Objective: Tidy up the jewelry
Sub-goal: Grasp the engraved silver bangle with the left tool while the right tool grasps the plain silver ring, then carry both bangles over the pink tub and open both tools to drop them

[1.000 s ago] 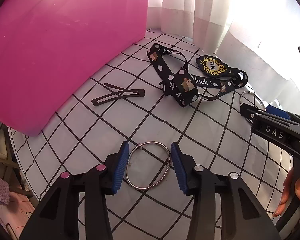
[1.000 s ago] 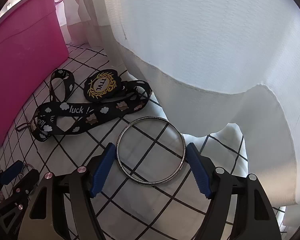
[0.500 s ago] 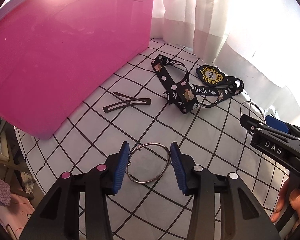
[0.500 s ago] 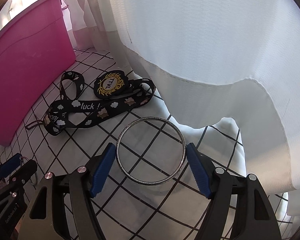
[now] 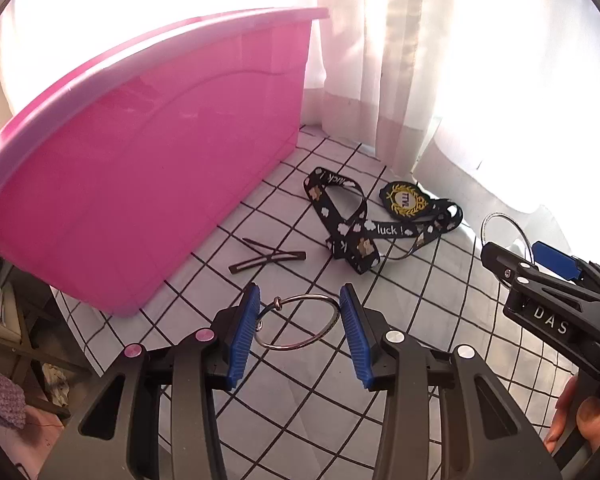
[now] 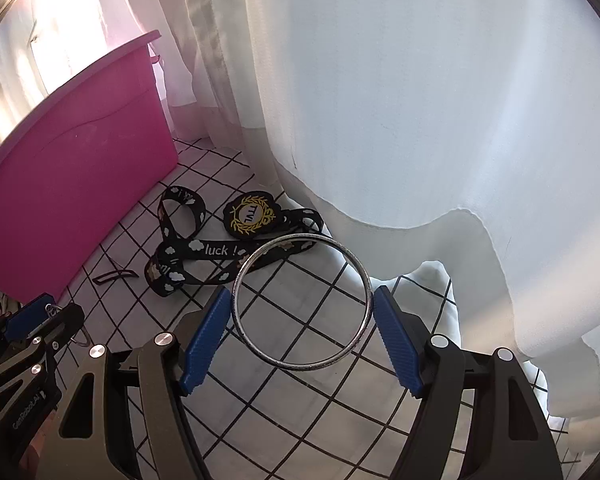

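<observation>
My left gripper (image 5: 298, 334) is shut on a small silver bangle (image 5: 332, 322) with a bead, held above the checked cloth. My right gripper (image 6: 302, 334) is shut on a large silver bangle (image 6: 364, 268), also lifted off the cloth. The right gripper (image 5: 512, 256) shows at the right of the left wrist view with its bangle (image 5: 496, 218). The left gripper (image 6: 32, 320) shows at the lower left of the right wrist view. A pink plastic bin (image 5: 140, 184) stands to the left, and also shows in the right wrist view (image 6: 72, 168).
A black "luck!" lanyard (image 5: 364, 236) with a round badge (image 5: 404, 200) lies on the cloth (image 5: 292, 380), near the curtain (image 6: 420, 100). Dark hair clips (image 5: 266, 260) lie in front of the bin. The table edge falls away at lower left.
Both grippers have risen and pulled back with their bangles, so the bin's rim now comes into view. The lanyard and hair clips have not moved.
</observation>
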A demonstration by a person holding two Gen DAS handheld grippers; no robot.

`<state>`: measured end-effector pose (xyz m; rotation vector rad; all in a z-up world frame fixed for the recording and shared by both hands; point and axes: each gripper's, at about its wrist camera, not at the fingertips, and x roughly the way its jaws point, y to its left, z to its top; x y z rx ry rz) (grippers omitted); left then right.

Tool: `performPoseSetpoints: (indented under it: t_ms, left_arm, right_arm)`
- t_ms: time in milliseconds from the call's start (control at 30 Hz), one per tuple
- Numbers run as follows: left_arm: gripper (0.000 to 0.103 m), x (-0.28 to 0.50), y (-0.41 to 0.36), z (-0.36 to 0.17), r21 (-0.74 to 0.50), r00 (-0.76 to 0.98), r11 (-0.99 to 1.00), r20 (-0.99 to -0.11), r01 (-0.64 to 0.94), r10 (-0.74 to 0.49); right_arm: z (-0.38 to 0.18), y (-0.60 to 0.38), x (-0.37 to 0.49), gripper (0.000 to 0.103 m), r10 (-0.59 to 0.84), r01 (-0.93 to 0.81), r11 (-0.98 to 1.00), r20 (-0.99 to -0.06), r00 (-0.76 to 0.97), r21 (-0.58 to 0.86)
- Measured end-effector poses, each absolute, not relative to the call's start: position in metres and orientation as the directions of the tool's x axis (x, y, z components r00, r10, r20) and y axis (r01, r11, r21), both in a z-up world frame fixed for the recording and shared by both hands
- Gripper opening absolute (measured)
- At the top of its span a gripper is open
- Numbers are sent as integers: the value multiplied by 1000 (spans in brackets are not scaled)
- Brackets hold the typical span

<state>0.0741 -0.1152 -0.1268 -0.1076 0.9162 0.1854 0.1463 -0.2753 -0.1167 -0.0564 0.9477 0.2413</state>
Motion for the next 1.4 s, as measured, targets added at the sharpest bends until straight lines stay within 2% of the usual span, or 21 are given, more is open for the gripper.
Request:
performPoseSetpoints:
  t_ms: [367,733,800,867,1033,1133,1400]
  left_arm:
    - [41,73,-81,-53,-38,684,980,-721,-197,109]
    - [39,68,9,15,-84,739,960,-657,-266,147]
    - [34,68,29,27,-102,748,956,-647,-276,147]
    - [33,69,49,35,-106,757,950,-632,-295,164]
    - [33,80,101,31,-90,727,931,-652,-355,214]
    - [28,96,125,13,-66,690,926,-687,-371,227]
    - [27,121,159,-22,-71,613,923,-766,-378,192]
  right_arm:
    - [-43,-237,141,70,196,-249,968,-737,647,38]
    - [39,-146,145,70,289,-361,932,-636,716,18]
    - [49,-123,150,70,319,-390,921,-622,715,25]
    - [58,-99,155,70,347,-420,907,-613,710,27]
    - [56,-33,173,70,399,-494,869,-631,665,29]
    - [44,-2,184,70,406,-522,852,-668,624,31]
    - [14,36,207,70,361,-528,849,-754,548,23]
